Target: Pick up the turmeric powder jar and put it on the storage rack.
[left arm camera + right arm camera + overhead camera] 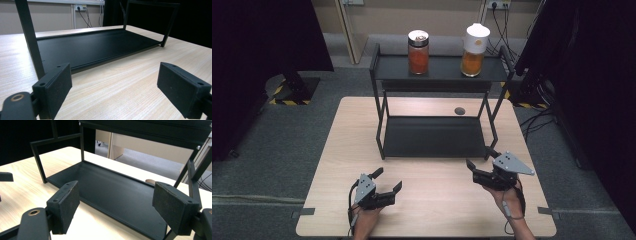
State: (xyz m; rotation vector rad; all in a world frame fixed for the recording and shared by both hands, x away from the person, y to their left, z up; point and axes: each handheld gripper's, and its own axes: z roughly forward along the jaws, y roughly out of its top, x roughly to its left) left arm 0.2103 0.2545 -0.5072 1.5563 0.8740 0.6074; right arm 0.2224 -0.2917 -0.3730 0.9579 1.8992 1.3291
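Left gripper (387, 180): held low over the near left part of the table (437, 200), well short of the rack. Its 2 jaws stand apart with nothing between them; in the left gripper view the 2 black pads (60, 87) frame bare wood. A cable trails from it past the hand at the table's near edge.

Rack (434, 135): a black metal frame with 2 shelves, standing on the middle of the table toward its far side. It is the thing both grippers face. Its lower shelf (95, 47) lies flat on the wood and carries nothing; it sits just ahead of both sets of jaws.

Red jar (418, 52): upright on the upper shelf (442, 70), left half, with a metal lid.

Orange jar (474, 50): upright on the same shelf, right half, with a white cap. The 2 jars stand well apart.

Dark round spot (459, 111): on the tabletop behind the lower shelf, right of centre.

Right gripper (481, 159): near the rack's front right corner, just beside the leg there, pointing left and away. Its 2 jaws are parted and grip nothing; in the right gripper view the pads (67, 205) flank the lower shelf. A grey 3-cornered plate (512, 163) sits on top.
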